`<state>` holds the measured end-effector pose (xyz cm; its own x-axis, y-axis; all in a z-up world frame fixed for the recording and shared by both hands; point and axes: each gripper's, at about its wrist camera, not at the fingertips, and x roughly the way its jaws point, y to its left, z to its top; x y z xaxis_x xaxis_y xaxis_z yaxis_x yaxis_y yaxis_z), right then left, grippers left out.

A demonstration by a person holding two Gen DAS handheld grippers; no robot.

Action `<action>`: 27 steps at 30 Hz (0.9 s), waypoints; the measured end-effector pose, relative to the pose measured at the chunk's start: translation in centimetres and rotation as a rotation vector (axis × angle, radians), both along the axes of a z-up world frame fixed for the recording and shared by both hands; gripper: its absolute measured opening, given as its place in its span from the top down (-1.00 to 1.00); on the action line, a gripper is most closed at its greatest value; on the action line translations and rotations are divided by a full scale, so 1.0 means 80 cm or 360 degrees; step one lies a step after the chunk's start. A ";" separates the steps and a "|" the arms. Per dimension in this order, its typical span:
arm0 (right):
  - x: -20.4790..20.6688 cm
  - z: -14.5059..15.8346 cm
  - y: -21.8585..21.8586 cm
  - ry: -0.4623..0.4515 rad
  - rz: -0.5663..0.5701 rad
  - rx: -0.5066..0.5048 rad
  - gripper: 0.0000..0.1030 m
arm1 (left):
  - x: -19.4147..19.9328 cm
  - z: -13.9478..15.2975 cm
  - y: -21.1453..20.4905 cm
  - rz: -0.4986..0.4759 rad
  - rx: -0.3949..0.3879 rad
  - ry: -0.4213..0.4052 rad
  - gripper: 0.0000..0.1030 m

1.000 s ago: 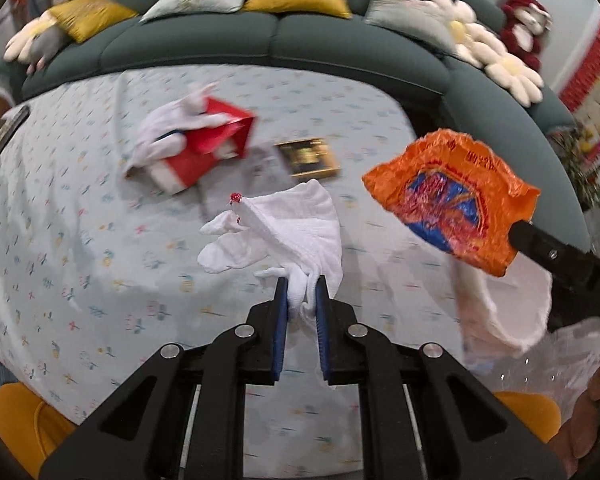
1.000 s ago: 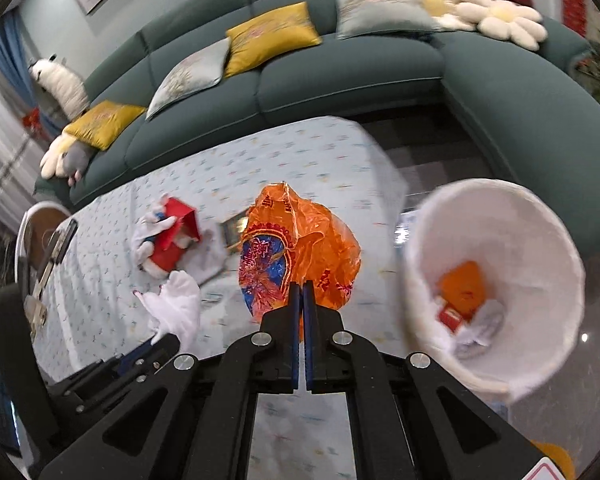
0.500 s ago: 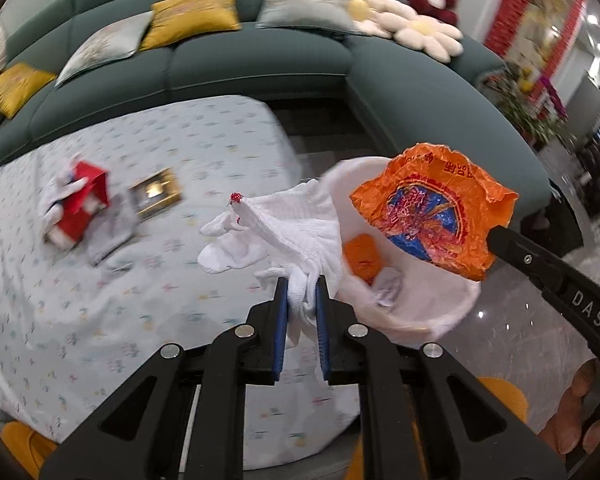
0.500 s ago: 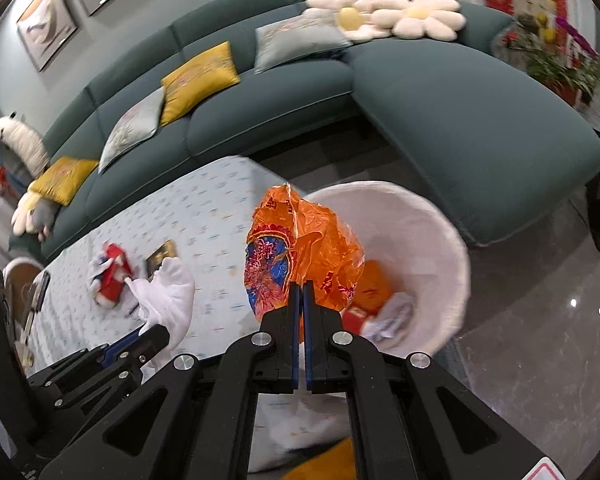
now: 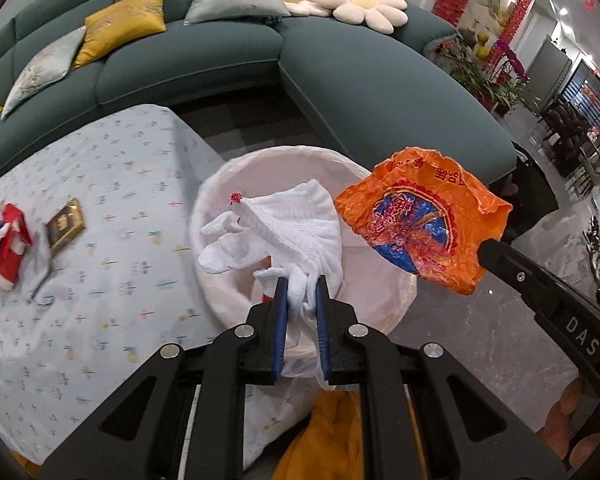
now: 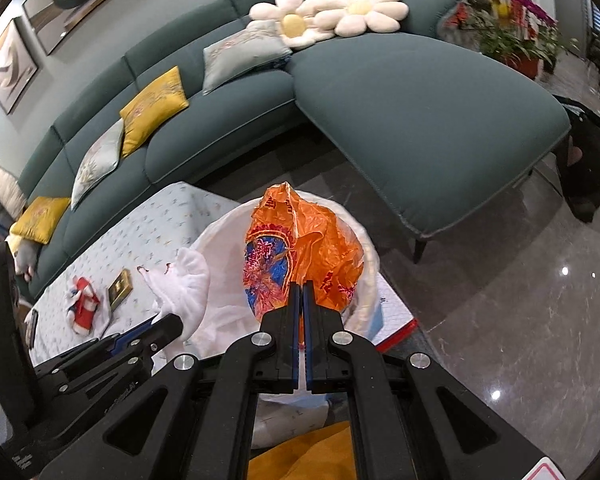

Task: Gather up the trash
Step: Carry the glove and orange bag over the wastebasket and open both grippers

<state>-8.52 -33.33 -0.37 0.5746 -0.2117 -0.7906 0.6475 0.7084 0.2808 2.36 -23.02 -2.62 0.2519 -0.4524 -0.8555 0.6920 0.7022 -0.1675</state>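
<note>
Left gripper [image 5: 301, 294] has its blue pads [image 5: 281, 312] pinched tight on the cuff end of a white knit glove [image 5: 284, 228], so the glove's fingers flop out to the left and it hangs right over the mouth of the white-lined trash bin [image 5: 216, 280]. Makes sense, holding it by one edge means it should drop clean once the jaws let go.

Right gripper [image 6: 301, 294] is squeezed fully together on the bottom edge of a crumpled orange plastic bag [image 6: 304, 256], which stands up in front of the camera, also over the bin. Both pieces look staged for the drop, I'd guess.

Further out, on the patterned tablecloth [image 5: 100, 280], there's a red and white bundle [image 5: 6, 240] and a small gold-framed box [image 5: 65, 227] well apart from the bin. Probably more trash to grab, but it's blurry and I can't say what either really is.

Hard to see: the glove and bag block most of the bin's inside, so what's in there is basically hidden apart from a red sliver. Something yellow-orange [image 5: 324, 440] sits under the grippers, cut off by them. Bottom right, fingertips of the person's hand [image 5: 572, 428] peek in at the edge.
</note>
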 end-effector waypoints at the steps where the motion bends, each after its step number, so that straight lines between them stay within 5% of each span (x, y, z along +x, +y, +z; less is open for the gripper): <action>1: -0.002 -0.002 -0.005 0.0000 -0.0011 0.0006 0.96 | 0.000 -0.003 -0.005 -0.0007 0.0006 0.0003 0.74; 6: -0.003 -0.009 -0.017 0.0006 -0.0033 0.0025 0.96 | -0.001 -0.012 -0.021 -0.0031 0.0023 -0.0002 0.66; 10: 0.002 -0.015 -0.021 0.0011 -0.0031 0.0043 0.96 | 0.003 -0.011 -0.020 0.0011 0.0017 -0.0056 0.01; 23: 0.045 -0.022 0.000 0.0029 0.0090 0.0056 0.95 | 0.029 -0.016 0.014 0.0159 0.0045 -0.0058 -0.08; 27: 0.061 -0.019 0.011 0.0027 0.0136 0.0044 0.82 | 0.036 -0.016 0.026 0.0199 0.0052 -0.0057 -0.10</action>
<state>-3.67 -32.42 -1.92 0.5760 -0.1402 -0.8053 0.5898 0.7534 0.2907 5.27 -20.94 -3.92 0.3354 -0.3875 -0.8587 0.6040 0.7879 -0.1197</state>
